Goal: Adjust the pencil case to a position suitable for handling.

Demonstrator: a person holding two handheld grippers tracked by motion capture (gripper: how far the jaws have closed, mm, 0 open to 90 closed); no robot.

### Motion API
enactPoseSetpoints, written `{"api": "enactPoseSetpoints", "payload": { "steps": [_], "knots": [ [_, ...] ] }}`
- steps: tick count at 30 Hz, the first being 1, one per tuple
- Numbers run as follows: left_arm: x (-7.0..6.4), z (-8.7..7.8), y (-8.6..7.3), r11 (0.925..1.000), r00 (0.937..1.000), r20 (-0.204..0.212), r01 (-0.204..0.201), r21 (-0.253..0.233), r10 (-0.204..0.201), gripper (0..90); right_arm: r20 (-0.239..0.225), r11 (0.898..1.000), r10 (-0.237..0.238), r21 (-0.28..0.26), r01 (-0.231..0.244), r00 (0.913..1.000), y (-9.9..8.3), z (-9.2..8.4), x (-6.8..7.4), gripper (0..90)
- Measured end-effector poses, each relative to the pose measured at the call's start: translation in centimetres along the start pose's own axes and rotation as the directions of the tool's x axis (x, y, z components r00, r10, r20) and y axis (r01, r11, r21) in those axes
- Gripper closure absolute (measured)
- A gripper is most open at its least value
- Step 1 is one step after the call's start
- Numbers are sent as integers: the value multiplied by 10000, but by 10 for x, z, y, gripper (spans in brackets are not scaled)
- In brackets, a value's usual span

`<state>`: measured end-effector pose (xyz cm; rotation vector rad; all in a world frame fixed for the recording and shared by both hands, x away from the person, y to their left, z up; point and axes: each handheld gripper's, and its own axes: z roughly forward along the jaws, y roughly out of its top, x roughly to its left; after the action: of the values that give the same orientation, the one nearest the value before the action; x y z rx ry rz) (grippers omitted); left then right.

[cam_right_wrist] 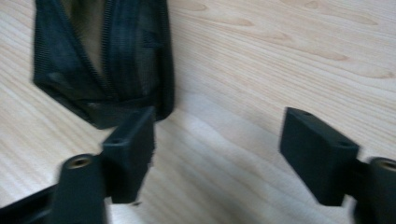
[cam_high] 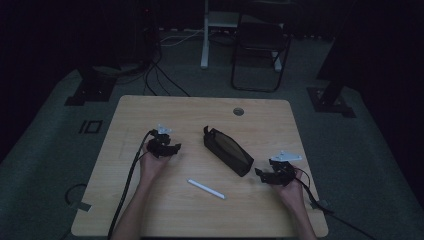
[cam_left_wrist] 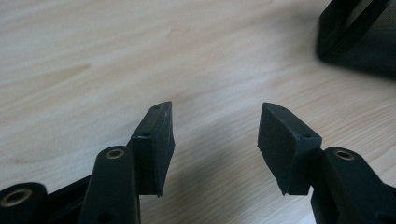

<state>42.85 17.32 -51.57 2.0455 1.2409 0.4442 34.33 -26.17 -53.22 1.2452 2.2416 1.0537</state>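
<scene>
1. One wooden table (cam_high: 150, 210) fills the middle of the high view, its light top in dim light. A single round hole (cam_high: 238, 111) sits near its far edge.
2. One black pouch (cam_high: 227, 150) lies near the table's middle, slanted, with its zip open and a brownish lining showing. This is the landmark for everything below.
3. One white pen (cam_high: 206, 189) lies flat on the table, nearer the person than the pouch, just off its near-left side and apart from it.
4. Two grippers are in use, one in each hand.
5. The left gripper (cam_high: 167, 147) is to the left of the pouch, apart from it. In the left gripper view its jaws are spread with only bare wood between them; a corner of the pouch (cam_left_wrist: 359, 32) shows at the upper right. It grasps nothing.
6. The right gripper (cam_high: 267, 175) is just beside the pouch's near right end. In the right gripper view its jaws are spread, empty, with the pouch's end (cam_right_wrist: 107, 60) just beyond the left jaw. The picture is too blurred to tell whether they touch.
7. Two forearms enter from the table's near edge.
8. One dark chair (cam_high: 260, 50) stands on the floor beyond the pouch, past the table.
9. No readable brand, label or writing can be made out on anything.
</scene>
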Motion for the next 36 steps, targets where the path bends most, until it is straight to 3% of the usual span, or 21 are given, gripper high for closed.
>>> {"api": "enactPoseSetpoints", "payload": {
  "steps": [6, 11, 15, 19, 25, 31, 36],
  "knots": [
    [2, -8, 5, 9977, 9987, 369, 373, -571, -352, 463, -128, 9997, -234, -114, 232, 9996, 5, -6, 19, 141],
    [0, -10, 6, 9970, 9982, 514, 336, -696, -300, 461, -325, 9985, -396, -386, 384, 9987, 12, -7, 34, 135],
    [-4, -8, 6, 9954, 9972, 624, 470, -832, -419, 460, -566, 9981, -257, -580, 224, 9981, 18, -1, 39, 134],
    [-11, -3, 7, 9953, 9962, 761, 491, -829, -428, 455, -414, 9974, -503, -537, 480, 9979, 23, 5, 45, 135],
    [-32, 0, 22, 9972, 9972, 686, -253, -705, 302, 443, -72, 9965, -804, -222, 802, 9967, 23, 7, 43, 162],
    [-51, 3, 42, 9935, 9957, 793, -403, -1068, 489, 452, -405, 9973, -660, -342, 646, 9970, 20, 4, 36, 288],
    [-61, 9, 57, 9921, 9929, 823, -776, -985, 858, 495, -544, 9971, -641, -442, 617, 9965, 19, 2, 31, 378]
  ]
}}
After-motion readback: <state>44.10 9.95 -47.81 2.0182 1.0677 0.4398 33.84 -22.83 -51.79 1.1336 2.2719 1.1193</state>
